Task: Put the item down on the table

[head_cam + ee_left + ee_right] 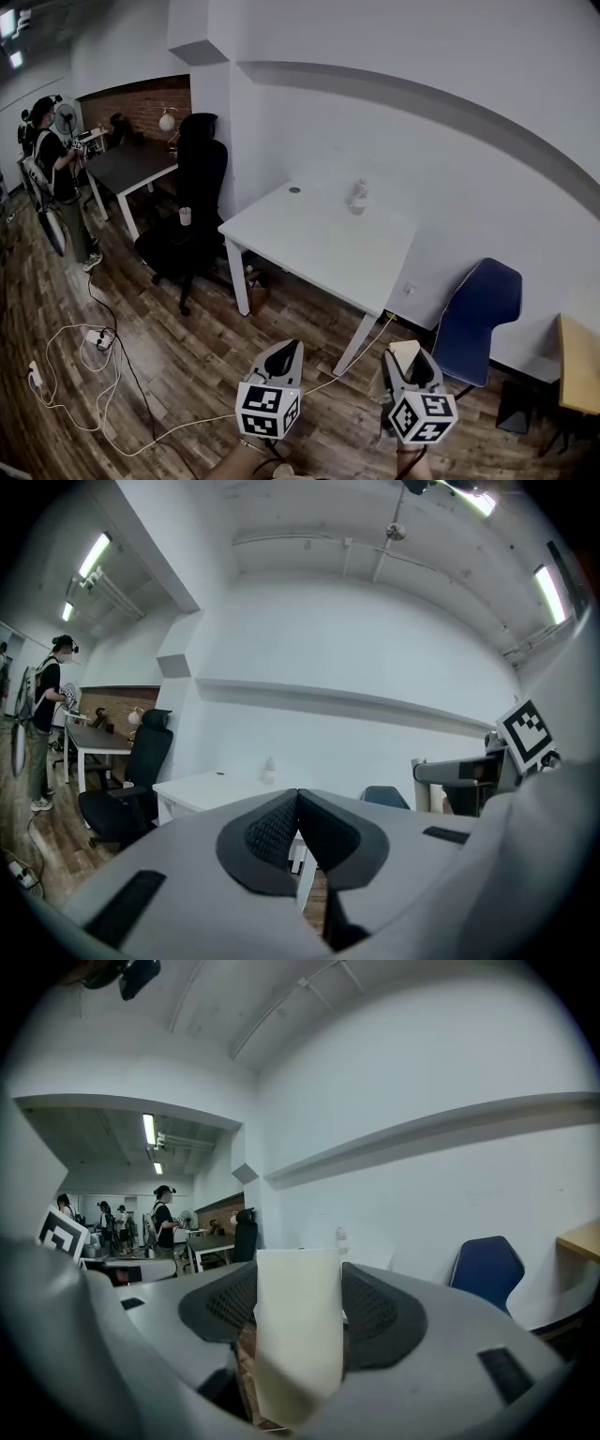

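Office room, wood floor (169,375), white walls; I logged it from my remote station as follows.

Item 1: white table (309,248), set against the wall, well ahead of both tools. On it stood a small bottle (357,196) near the far edge.

Item 2: black chair (192,202) at the table's left end; blue chair (480,319) to its right.

Item 3: loose cable (103,384) looping across the boards between me and the table.

Item 4: left gripper (298,806), jaws pressed together, nothing between them.

Item 5: right gripper (410,364), jaws spread wide and clamped on a pale block (296,1330), which stood upright between the pads and rose above them. It was in the air over the floor, well short of the table.

Item 6: a person (58,169) at a dark desk far left, clear of my path.

Hazards, as I judged them: releasing before the block was over the tabletop would have dropped it on the boards. The block looked smooth, so a slack hold might have let it slide. A careless approach could have snagged the cable, or nudged the bottle on arrival.
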Demonstrator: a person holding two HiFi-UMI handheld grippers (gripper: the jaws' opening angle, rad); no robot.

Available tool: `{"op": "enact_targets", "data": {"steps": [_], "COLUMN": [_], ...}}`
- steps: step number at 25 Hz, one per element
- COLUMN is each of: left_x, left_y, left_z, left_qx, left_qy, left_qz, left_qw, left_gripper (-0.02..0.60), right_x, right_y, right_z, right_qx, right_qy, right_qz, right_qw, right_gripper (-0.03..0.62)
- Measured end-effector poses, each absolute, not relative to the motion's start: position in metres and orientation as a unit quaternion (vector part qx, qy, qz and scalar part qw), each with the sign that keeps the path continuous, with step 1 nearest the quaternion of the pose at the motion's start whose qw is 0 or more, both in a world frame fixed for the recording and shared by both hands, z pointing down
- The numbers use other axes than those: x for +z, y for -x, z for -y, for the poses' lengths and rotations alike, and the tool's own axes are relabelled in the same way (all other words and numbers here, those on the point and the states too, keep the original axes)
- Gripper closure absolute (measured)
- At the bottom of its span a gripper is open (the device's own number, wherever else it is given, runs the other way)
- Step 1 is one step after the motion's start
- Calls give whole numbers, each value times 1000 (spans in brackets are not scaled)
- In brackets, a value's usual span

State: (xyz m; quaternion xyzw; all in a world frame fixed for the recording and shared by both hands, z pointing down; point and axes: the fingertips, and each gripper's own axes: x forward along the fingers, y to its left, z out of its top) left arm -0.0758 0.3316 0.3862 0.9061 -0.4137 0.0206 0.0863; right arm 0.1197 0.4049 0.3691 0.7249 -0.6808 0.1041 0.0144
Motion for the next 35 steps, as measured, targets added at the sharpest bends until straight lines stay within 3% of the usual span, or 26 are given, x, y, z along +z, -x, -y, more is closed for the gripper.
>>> {"op": "enact_targets", "data": {"steps": [15,35], "left_x": [402,388], "left_y": [93,53], "left_z": [-282,-156], "left_qx": [27,13], "left_qy": [-896,-882], "left_qz": [432,461], "left_qw": [98,93], "left_gripper": [565,565], "right_x": [389,380], "right_y": [-122,-175], "right_z": [-356,-222], "right_qx": [131,137], "right_qy": [-728,-715], "right_qz": [673,685], "right_qw": [7,6], "right_gripper": [298,298]}}
